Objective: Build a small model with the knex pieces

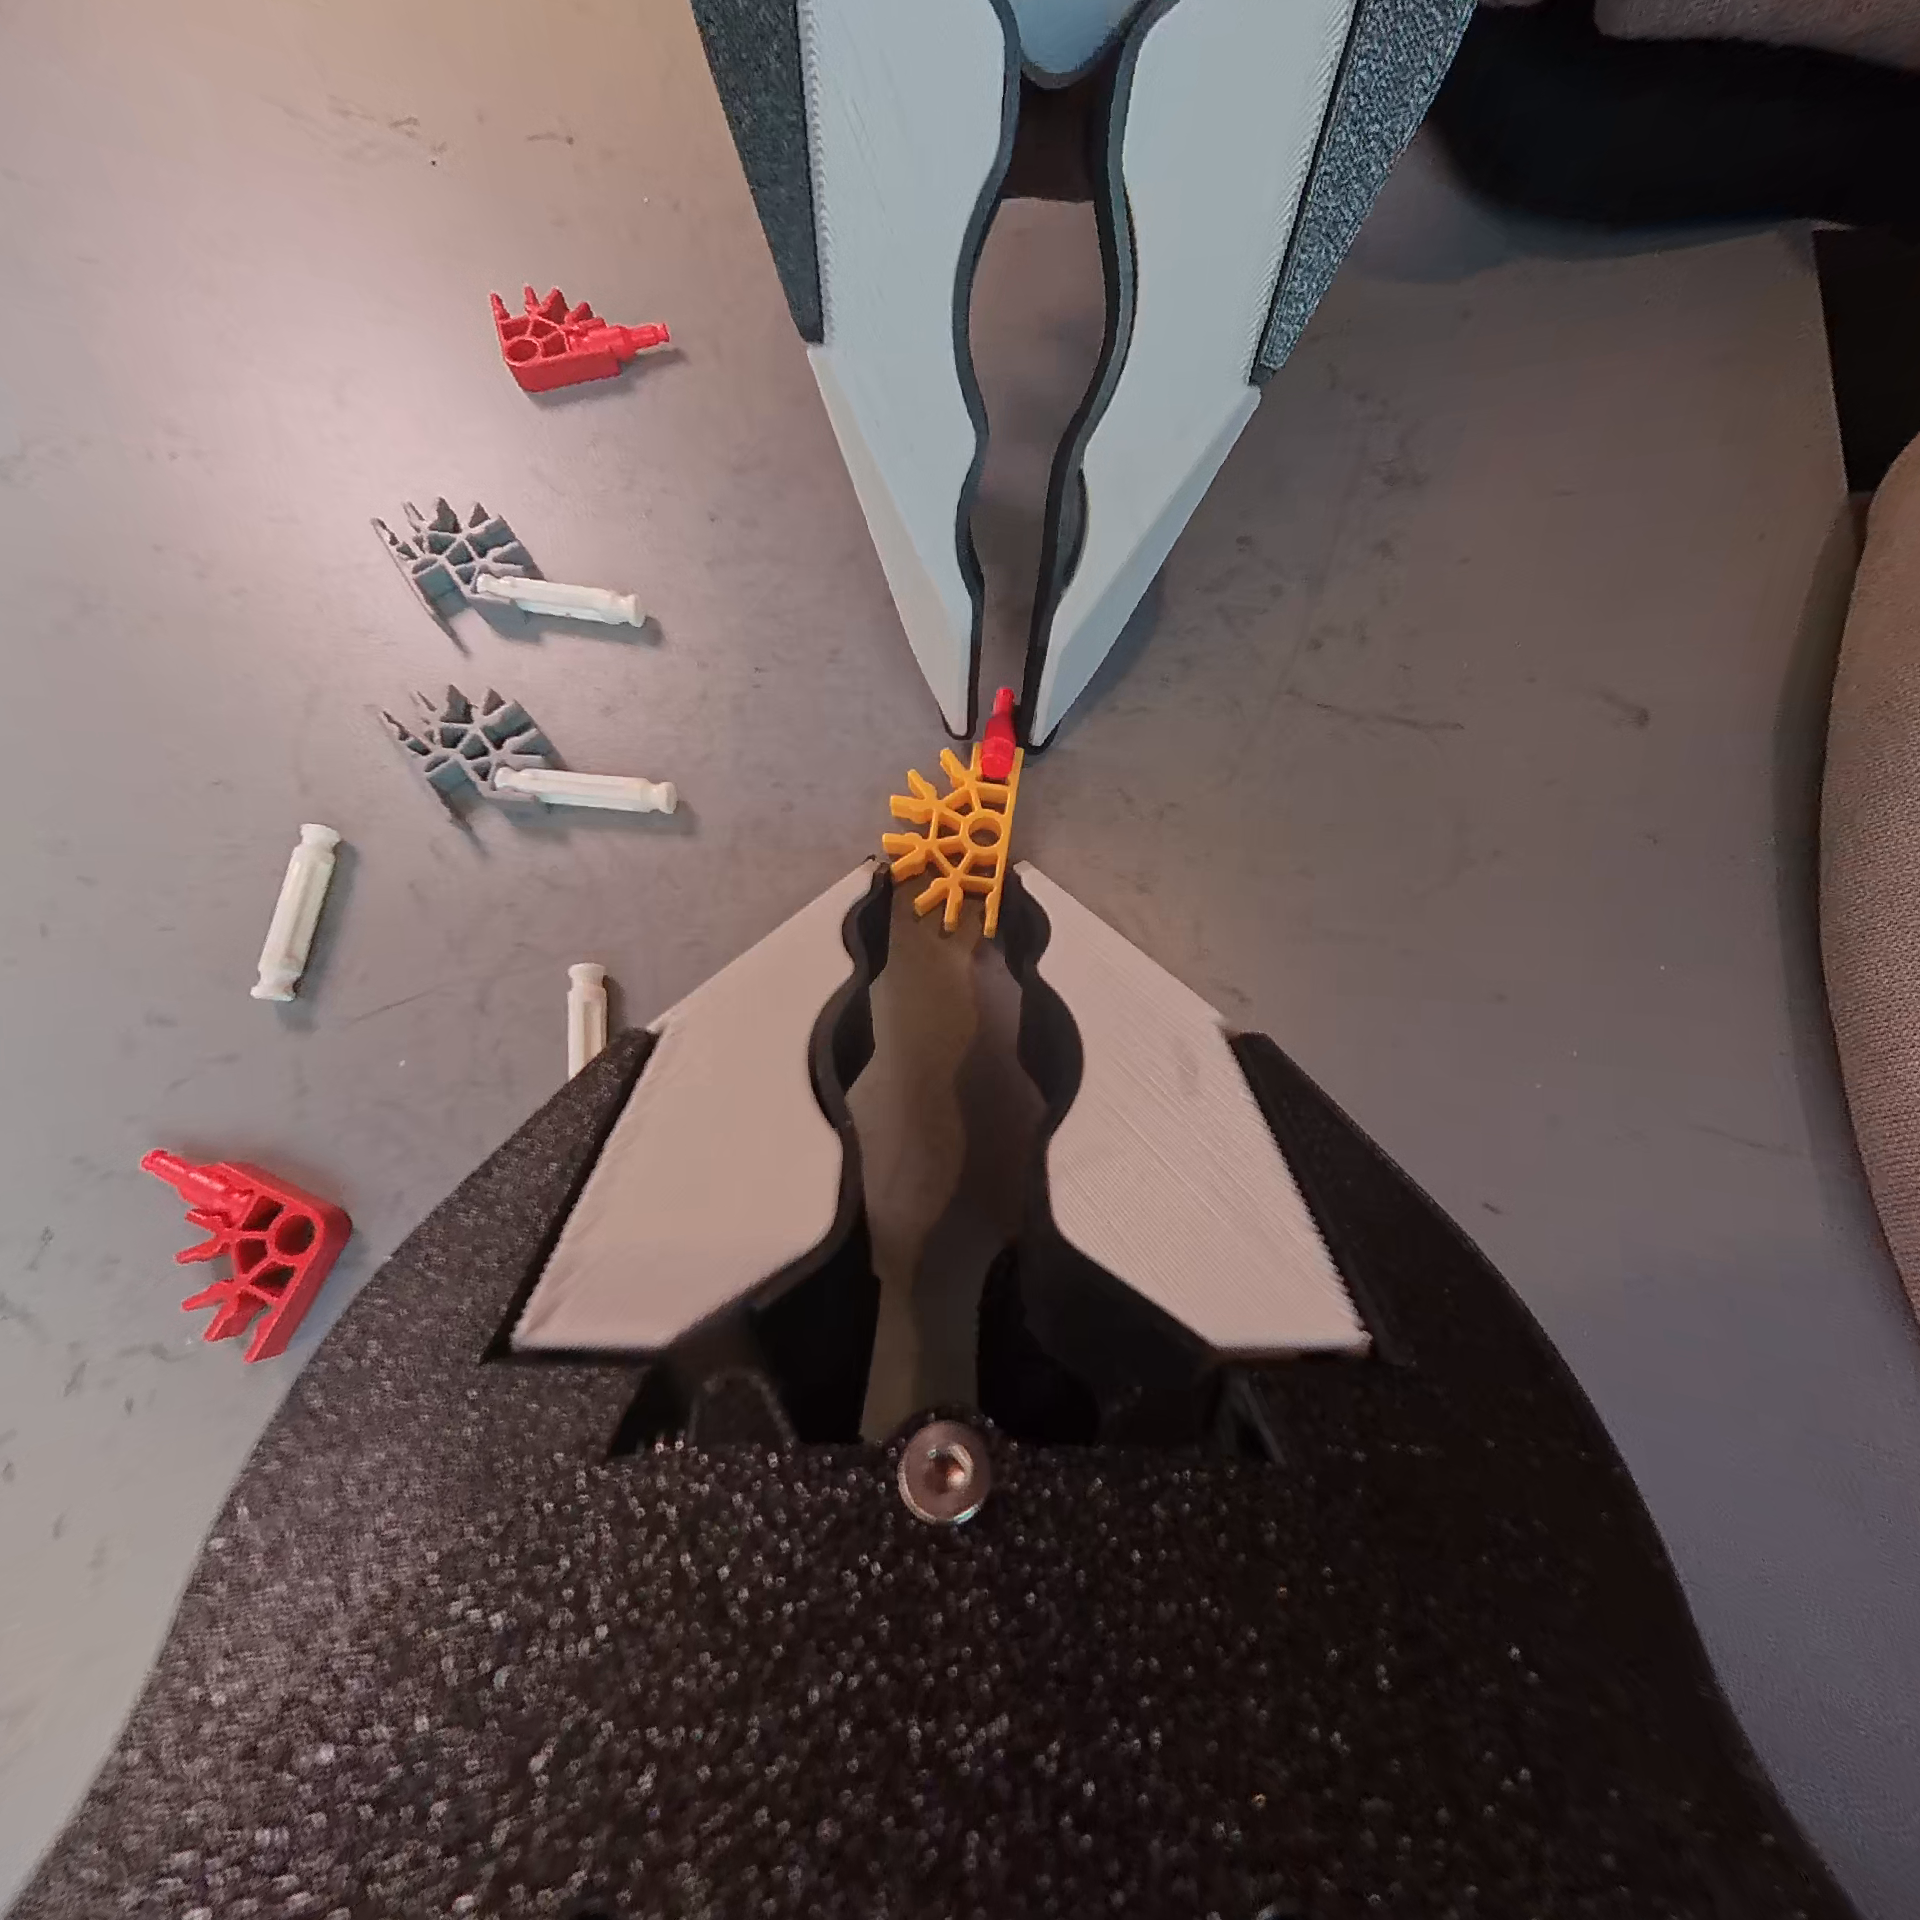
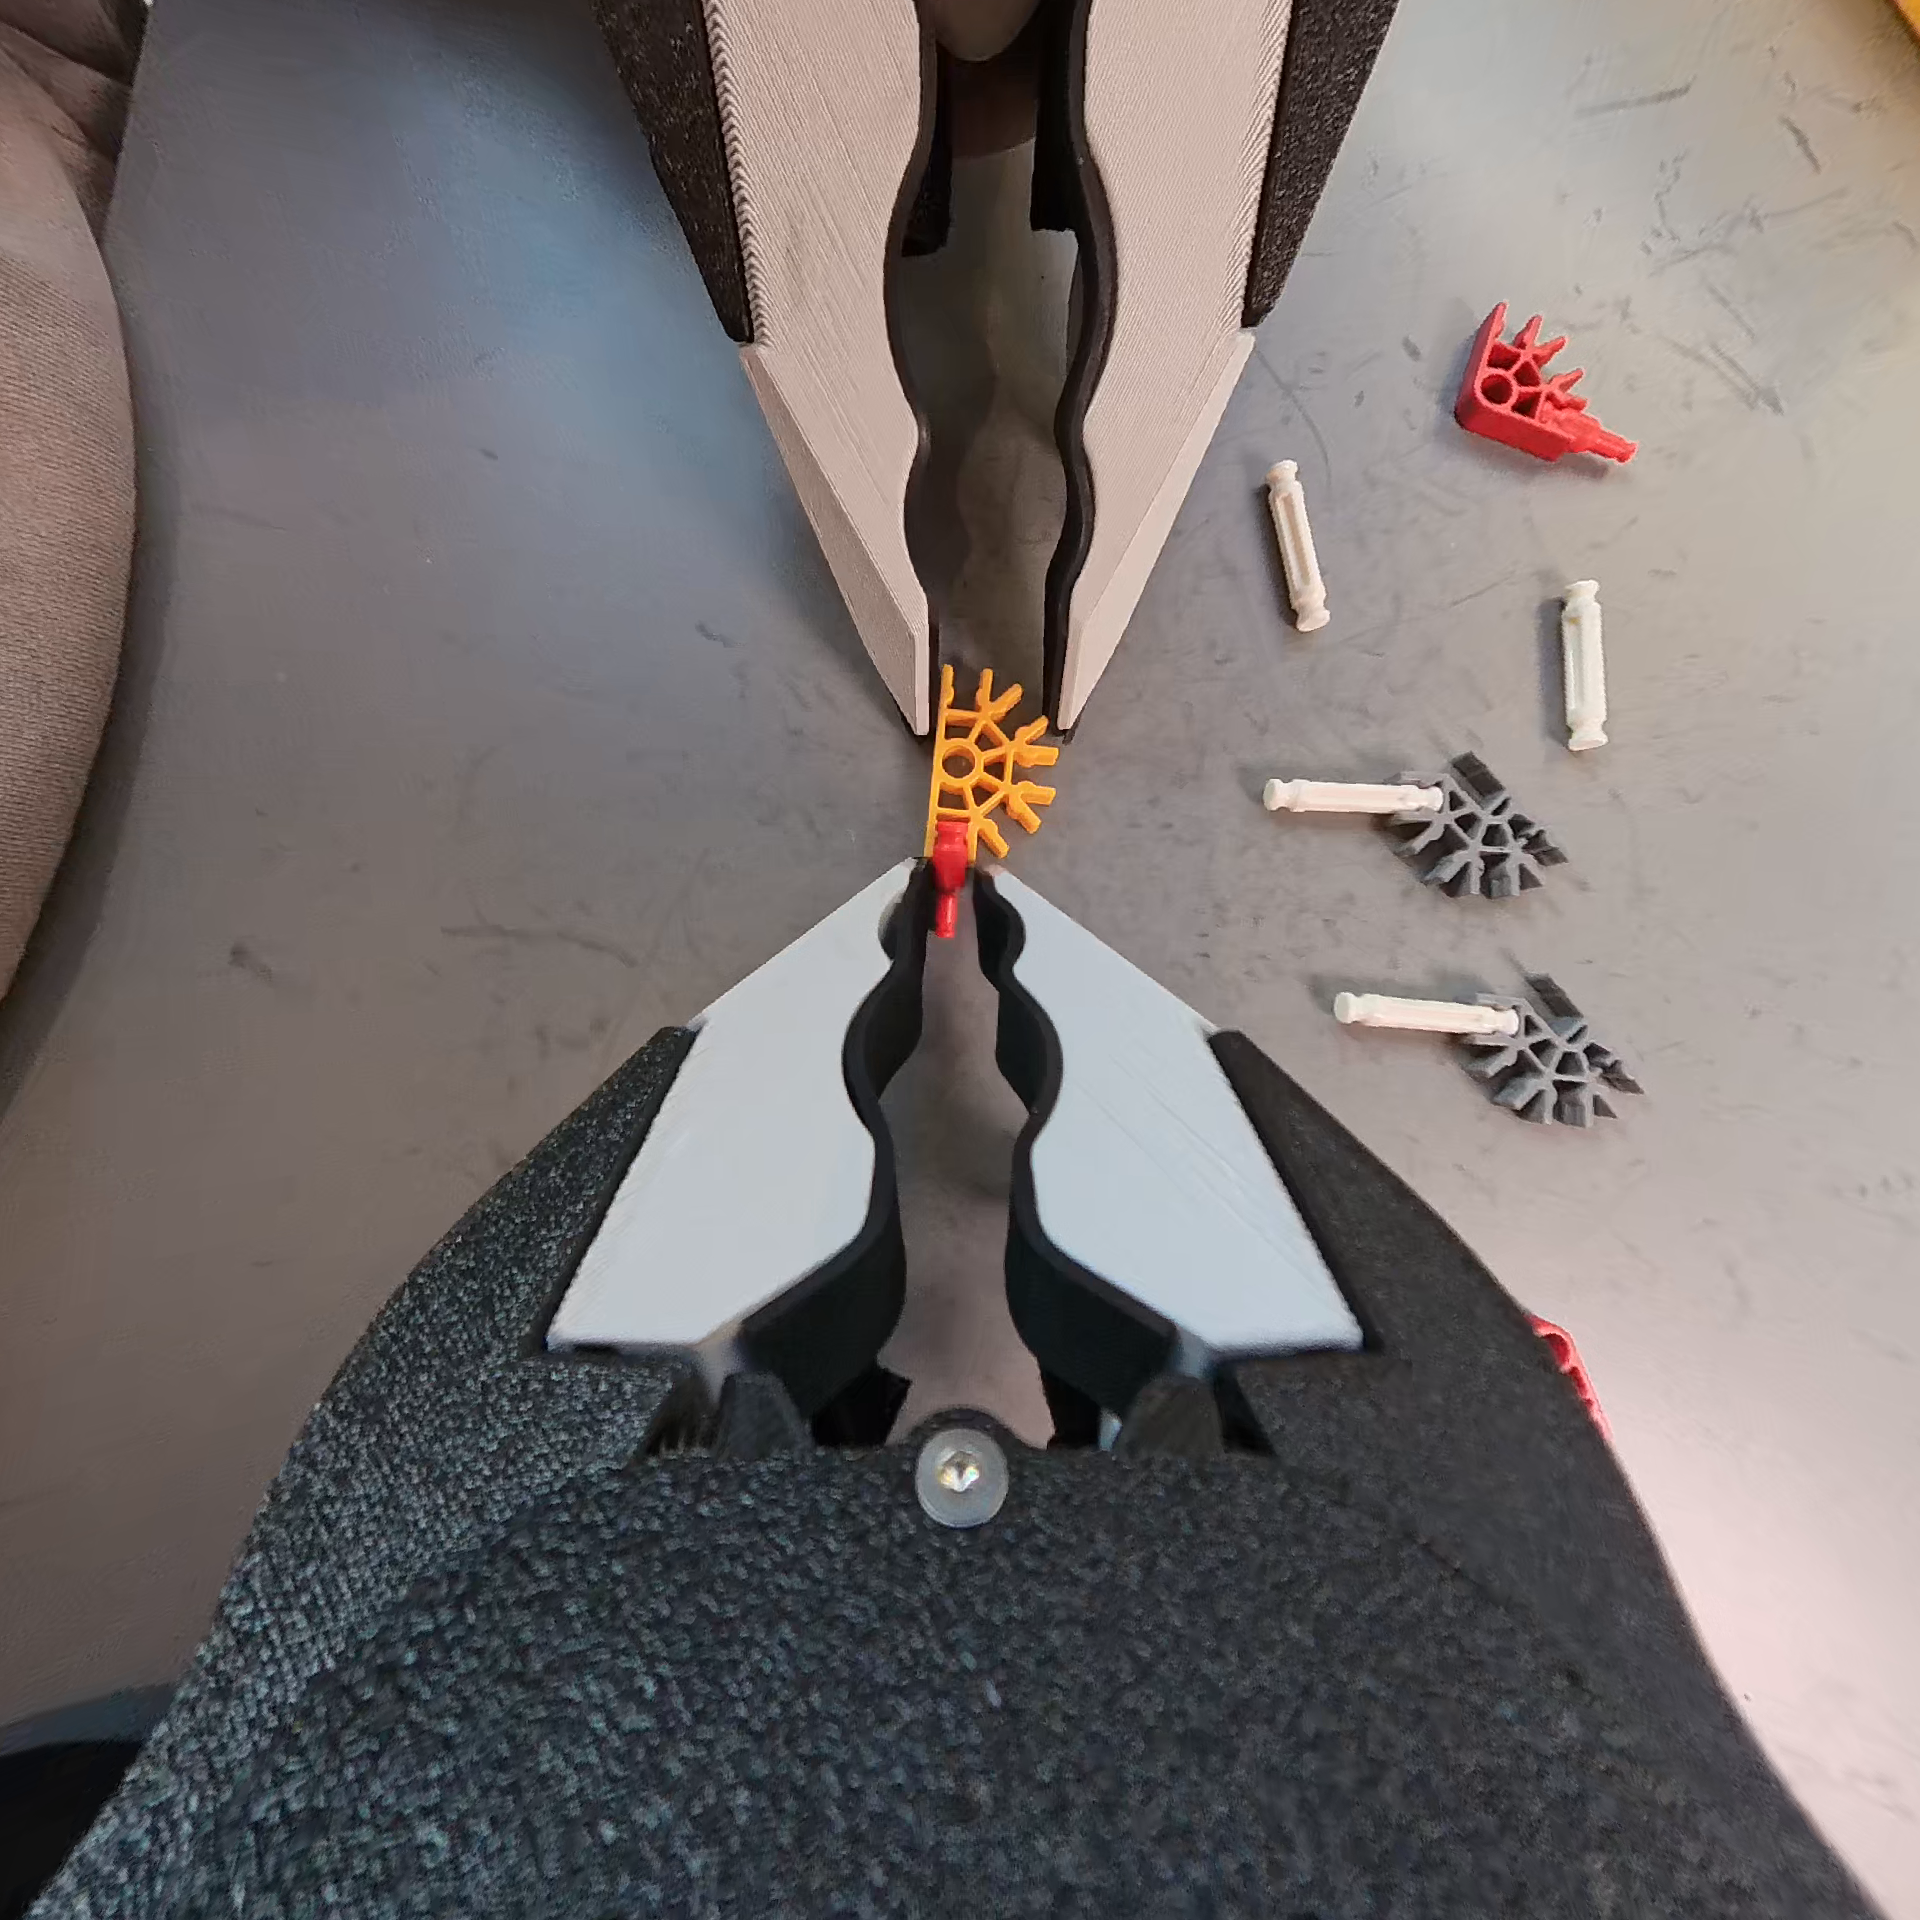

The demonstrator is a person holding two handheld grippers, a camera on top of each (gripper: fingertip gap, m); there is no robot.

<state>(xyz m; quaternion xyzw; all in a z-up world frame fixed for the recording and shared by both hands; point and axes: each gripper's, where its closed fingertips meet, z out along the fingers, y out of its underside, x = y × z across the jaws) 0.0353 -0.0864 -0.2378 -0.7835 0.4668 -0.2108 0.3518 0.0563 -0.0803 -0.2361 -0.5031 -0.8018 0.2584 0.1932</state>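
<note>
left gripper (image 1: pixel 945 883) is clamping yellow connector (image 1: pixel 954 850) | right gripper (image 2: pixel 948 883) is pinching short red rod (image 2: pixel 945 873) | keeping rod in line with its slot above bench (image 2: pixel 416 727) looks wise

Each wrist camera looks steeply down along its own claw, close above the scratched grey surface (image 1: pixel 1455 727). They face each other, sharing the small yellow fan-shaped plastic connector (image 1: pixel 956 842) (image 2: pixel 982 764) between them.
</note>
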